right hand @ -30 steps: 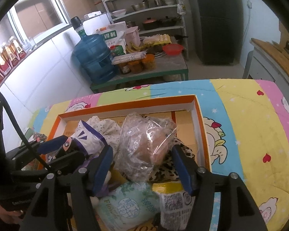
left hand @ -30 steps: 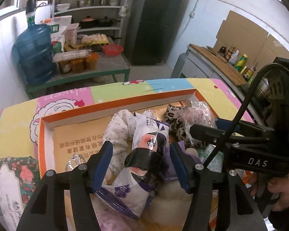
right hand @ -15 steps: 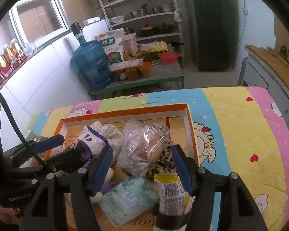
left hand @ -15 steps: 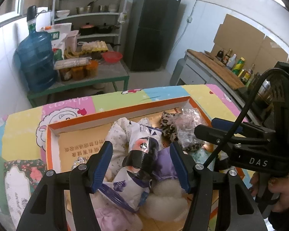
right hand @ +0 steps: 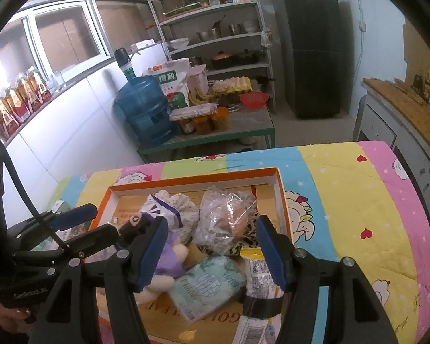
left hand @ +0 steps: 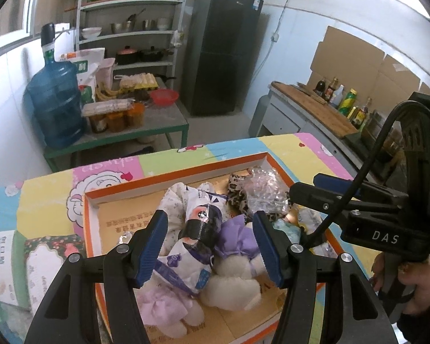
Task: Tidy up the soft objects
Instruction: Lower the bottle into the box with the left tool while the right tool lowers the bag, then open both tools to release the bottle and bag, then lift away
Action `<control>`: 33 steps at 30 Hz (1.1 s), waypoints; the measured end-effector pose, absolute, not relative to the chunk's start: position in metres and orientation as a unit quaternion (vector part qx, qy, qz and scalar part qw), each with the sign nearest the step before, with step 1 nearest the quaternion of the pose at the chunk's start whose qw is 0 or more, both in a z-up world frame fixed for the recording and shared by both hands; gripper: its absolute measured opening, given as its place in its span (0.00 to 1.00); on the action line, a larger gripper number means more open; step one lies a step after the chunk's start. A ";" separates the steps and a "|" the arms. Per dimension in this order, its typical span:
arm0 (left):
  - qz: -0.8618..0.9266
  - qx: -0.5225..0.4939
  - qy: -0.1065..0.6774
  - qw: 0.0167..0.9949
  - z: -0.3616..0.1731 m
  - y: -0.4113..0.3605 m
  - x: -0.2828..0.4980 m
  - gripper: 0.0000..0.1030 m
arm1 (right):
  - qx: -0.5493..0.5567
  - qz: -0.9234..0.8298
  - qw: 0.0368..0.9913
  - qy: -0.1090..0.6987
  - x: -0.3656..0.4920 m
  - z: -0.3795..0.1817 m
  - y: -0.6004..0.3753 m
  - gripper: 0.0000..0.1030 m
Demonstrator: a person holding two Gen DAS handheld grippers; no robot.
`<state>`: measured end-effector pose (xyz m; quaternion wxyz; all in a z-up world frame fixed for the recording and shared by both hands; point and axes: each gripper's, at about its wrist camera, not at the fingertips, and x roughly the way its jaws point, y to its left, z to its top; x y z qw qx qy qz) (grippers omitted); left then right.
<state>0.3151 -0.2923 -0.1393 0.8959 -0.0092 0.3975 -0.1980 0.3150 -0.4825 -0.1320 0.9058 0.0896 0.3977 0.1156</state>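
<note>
both grippers risen, pulled back from box (left hand: pixel 175 176) over last second | left gripper (left hand: pixel 210 248) fingers apart, empty | right gripper (right hand: pixel 212 250) fingers apart, empty | soft toys (left hand: pixel 232 261), packets (right hand: pixel 209 285) lie in box | likely near done
</note>
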 end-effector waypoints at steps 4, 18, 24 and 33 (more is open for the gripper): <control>-0.203 -0.009 0.389 0.899 -0.130 -0.289 0.307 0.61 | 0.089 0.114 0.909 0.390 0.308 -0.124 -0.479 0.62; -0.267 -0.003 0.361 0.894 -0.105 -0.268 0.276 0.61 | 0.092 0.054 0.925 0.365 0.245 -0.094 -0.454 0.62; -0.296 -0.001 0.354 0.887 -0.097 -0.246 0.256 0.61 | 0.094 0.021 0.927 0.363 0.215 -0.086 -0.435 0.62; -0.325 -0.002 0.345 0.880 -0.089 -0.213 0.222 0.61 | 0.088 -0.010 0.929 0.359 0.173 -0.074 -0.401 0.62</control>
